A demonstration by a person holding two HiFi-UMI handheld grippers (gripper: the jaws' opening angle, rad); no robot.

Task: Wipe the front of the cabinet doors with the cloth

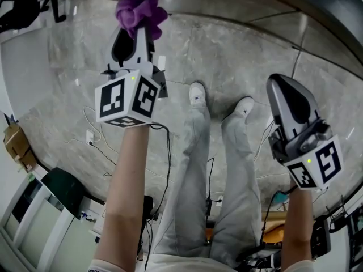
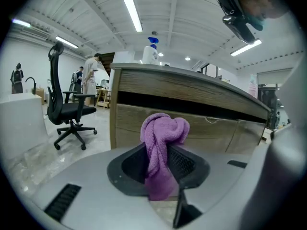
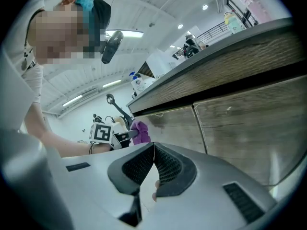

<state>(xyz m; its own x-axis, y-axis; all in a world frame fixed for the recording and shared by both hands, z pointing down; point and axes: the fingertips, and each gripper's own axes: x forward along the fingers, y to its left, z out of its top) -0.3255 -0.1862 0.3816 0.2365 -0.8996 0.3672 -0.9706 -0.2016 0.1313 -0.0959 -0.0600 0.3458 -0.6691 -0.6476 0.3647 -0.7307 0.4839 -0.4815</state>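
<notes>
Open workshop room: white ceiling with strip lights, grey marbled floor (image 1: 238, 50). Wood-grain cabinet doors (image 3: 240, 123) run under a countertop (image 2: 192, 83), with a dark gap between the two.

Your left gripper (image 1: 138, 28) is clenched on the cloth (image 1: 142, 11). It's purple terry, twisted into a knot-like bunch above the jaws, and a tail hangs down between them in the left gripper view. The cloth sits upper left in the head view, dead centre in the left gripper view, and left of centre in the right gripper view. You're holding it up near the door fronts.

I can't tell whether the cloth touches the wood, since no view shows the contact.

Your right gripper (image 3: 153, 152) is closed, pads meeting at the tips, with nothing held. A fingertip shows through the slot below them.

The head view gives only floor, your legs (image 1: 210, 180) and white shoes (image 1: 197, 94), so the door fronts don't show there. The doors are cut off at the right edge in both gripper views.

An office chair (image 2: 69, 107) stands at left in the left gripper view. A blue-capped bottle (image 2: 152, 49) is on the countertop, too small to read.
</notes>
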